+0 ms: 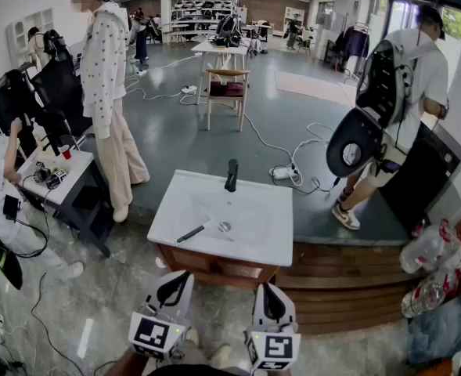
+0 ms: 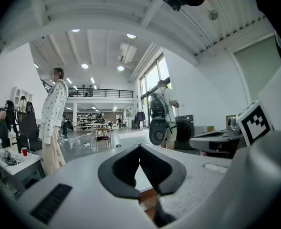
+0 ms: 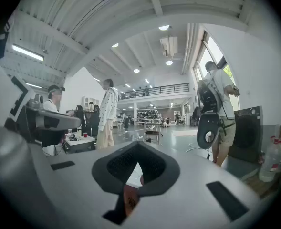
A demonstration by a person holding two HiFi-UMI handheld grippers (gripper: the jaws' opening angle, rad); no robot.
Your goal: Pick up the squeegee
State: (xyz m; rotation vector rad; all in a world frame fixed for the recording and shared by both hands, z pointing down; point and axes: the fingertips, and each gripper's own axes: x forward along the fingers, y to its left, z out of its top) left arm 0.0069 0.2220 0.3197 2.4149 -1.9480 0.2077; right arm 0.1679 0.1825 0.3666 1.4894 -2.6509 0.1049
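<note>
The squeegee [image 1: 192, 232], with a dark handle, lies on the white sink top [image 1: 253, 245], left of the drain [image 1: 225, 226]. A black faucet [image 1: 231, 175] stands at the sink's far edge. Both grippers hover low in front of the sink, well short of it and pointing roughly level toward it. My left gripper [image 1: 177, 277] [image 2: 139, 147] is shut with nothing between its jaws. My right gripper [image 1: 266, 288] [image 3: 138, 145] also has its jaw tips together and holds nothing. Neither gripper view shows the squeegee.
The sink sits on a wooden cabinet [image 1: 214, 266] beside a wooden step [image 1: 340, 284]. A person in a dotted top [image 1: 105, 61] stands at left near a small table [image 1: 58, 180]. A person with a backpack [image 1: 394, 77] stands at right. Plastic bottles [image 1: 426, 249] are at far right; cables [image 1: 293, 151] cross the floor.
</note>
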